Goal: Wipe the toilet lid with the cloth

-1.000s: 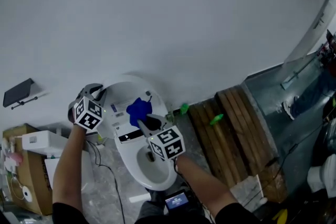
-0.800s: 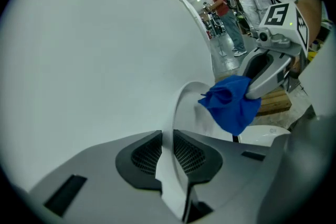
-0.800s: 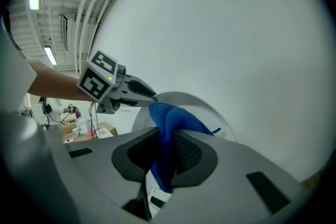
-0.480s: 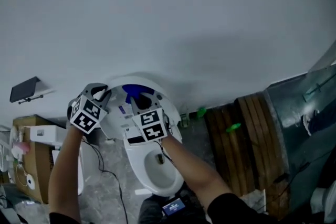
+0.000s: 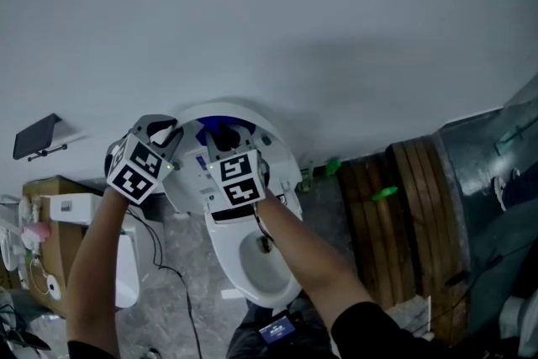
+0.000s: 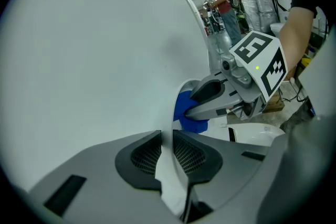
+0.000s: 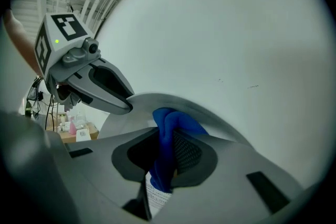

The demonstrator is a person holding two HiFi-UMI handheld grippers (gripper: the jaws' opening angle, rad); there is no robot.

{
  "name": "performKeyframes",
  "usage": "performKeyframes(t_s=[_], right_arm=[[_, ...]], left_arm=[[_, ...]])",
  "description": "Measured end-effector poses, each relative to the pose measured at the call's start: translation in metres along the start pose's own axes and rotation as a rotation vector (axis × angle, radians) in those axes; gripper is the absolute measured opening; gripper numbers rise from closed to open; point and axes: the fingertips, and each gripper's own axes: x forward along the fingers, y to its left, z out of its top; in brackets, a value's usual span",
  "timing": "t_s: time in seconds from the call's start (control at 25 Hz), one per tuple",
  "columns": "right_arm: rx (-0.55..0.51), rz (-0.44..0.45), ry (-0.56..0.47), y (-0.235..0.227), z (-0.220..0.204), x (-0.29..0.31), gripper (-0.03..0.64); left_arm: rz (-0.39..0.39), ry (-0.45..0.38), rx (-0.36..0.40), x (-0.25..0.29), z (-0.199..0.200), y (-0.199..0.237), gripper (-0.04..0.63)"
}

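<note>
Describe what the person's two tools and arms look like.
The left tool and right tool are grey, with tapered jaws and dark meshed pads. Each carries a white cube of black square markers and a green light. The sleeves are dark.

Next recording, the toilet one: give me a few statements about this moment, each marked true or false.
1. The right gripper is shut on a blue cloth. True.
2. The left gripper is empty, with its jaws wide apart. False: its jaws pinch the edge of the lid.
3. The lid is down over the bowl. False: the lid stands up against the wall and the bowl is open.
4. A green thing lies on the wooden planks to the right of the toilet. True.
</note>
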Motion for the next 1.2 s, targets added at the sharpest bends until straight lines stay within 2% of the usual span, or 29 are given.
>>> performKeyframes(t_s=[0.52, 0.76, 1.0, 1.2], right_arm=[[-0.186, 0.163, 0.026, 0.063, -0.023, 0.045, 0.069], [-0.201, 0.206, 0.065, 0.078, -0.053, 0.054, 0.069], [-0.15, 0.213, 0.155, 0.086, -0.116, 0.055, 0.069], [-0.112, 0.223, 0.201, 0.095, -0.147, 0.059, 0.069]], left_arm=[[-0.016, -0.028, -0.051, 0.01, 0.001, 0.012, 0.071], [-0.013, -0.035, -0.071, 0.012, 0.002, 0.017, 0.069], [-0.021, -0.04, -0.067, 0.014, 0.003, 0.017, 0.069], [-0.013, -0.055, -0.07, 0.014, 0.003, 0.019, 0.069]])
